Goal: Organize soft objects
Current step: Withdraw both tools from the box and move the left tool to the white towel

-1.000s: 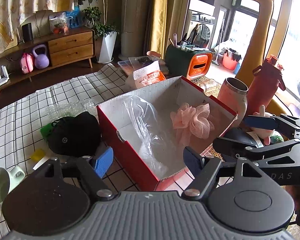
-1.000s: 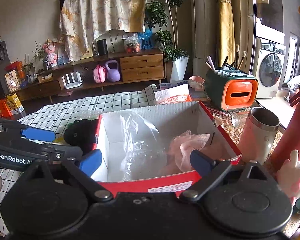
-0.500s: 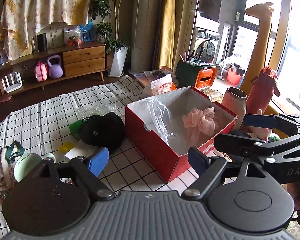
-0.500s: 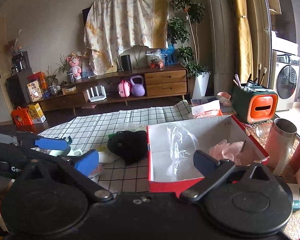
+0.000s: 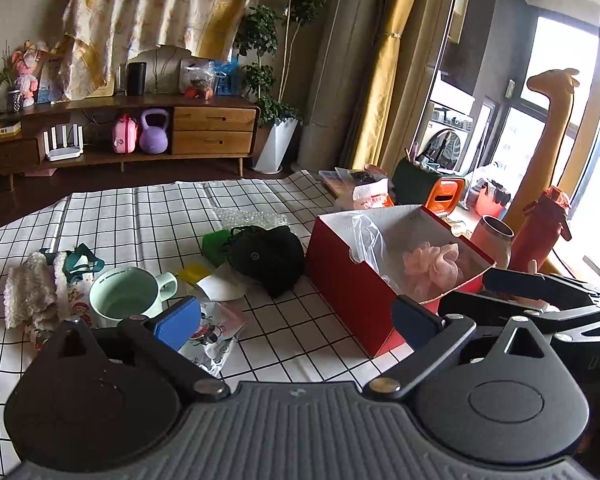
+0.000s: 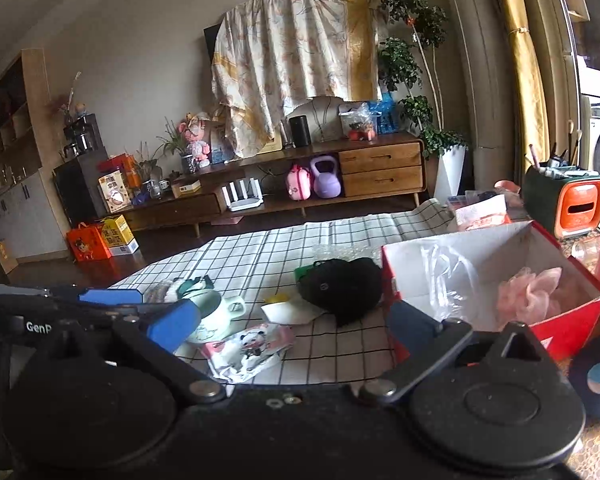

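Blue-padded left gripper point(image 5: 296, 316) and right gripper point(image 6: 292, 324): jaws just opened wide, nothing between. Pink pouf point(image 5: 432, 264) and plastic bag point(image 5: 366, 236) sit in red box point(image 5: 352, 280). Between picks; next likely black cap point(image 5: 268, 258) on table point(image 5: 140, 216).

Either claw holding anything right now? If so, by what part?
Nothing held. Left claw and right claw both stand open and empty; their jaws have just been opening.

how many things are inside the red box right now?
2: a pink mesh puff toward the box's right end, and a clear plastic bag against its left inner wall. Anything beneath them is hidden.
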The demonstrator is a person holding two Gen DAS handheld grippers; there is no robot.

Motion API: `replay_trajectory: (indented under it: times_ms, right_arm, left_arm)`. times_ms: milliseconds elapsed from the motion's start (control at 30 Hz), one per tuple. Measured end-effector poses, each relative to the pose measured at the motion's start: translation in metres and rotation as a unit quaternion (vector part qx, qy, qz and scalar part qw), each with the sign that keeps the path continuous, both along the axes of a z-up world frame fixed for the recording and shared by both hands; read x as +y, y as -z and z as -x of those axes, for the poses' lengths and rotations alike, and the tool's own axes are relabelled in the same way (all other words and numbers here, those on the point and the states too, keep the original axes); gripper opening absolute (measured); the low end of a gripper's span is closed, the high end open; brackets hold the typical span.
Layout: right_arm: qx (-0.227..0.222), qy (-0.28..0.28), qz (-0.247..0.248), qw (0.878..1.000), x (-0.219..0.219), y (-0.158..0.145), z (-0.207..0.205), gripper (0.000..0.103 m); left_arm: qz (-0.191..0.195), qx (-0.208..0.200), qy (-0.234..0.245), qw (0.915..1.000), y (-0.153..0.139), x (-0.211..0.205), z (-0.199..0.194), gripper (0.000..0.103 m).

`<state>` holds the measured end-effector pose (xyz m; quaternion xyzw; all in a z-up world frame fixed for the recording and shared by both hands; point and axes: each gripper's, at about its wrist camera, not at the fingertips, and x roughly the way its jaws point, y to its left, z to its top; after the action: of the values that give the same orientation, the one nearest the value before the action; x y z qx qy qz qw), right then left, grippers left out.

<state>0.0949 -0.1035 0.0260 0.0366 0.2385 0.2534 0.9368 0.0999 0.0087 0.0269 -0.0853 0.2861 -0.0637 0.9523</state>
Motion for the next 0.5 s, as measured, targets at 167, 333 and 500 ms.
replay_trajectory:
  times_ms: [167, 333, 500]
  right_arm:
    - [0.004, -0.016, 0.009, 1.0, 0.018, 0.006, 0.004, 0.102]
    - [-0.003, -0.034, 0.025, 0.999, 0.039, 0.009, 0.005, 0.102]
    - [0.001, -0.048, 0.033, 0.998, 0.058, 0.017, -0.001, 0.102]
  left_arm:
    - [-0.003, -0.02, -0.03, 0.9993, 0.002, 0.021, 0.014, 0.103]
    - [-0.011, -0.042, -0.079, 0.9959, 0.0, 0.051, 0.023, 0.103]
    - [-0.005, -0.05, -0.104, 0.9933, 0.001, 0.088, 0.025, 0.103]
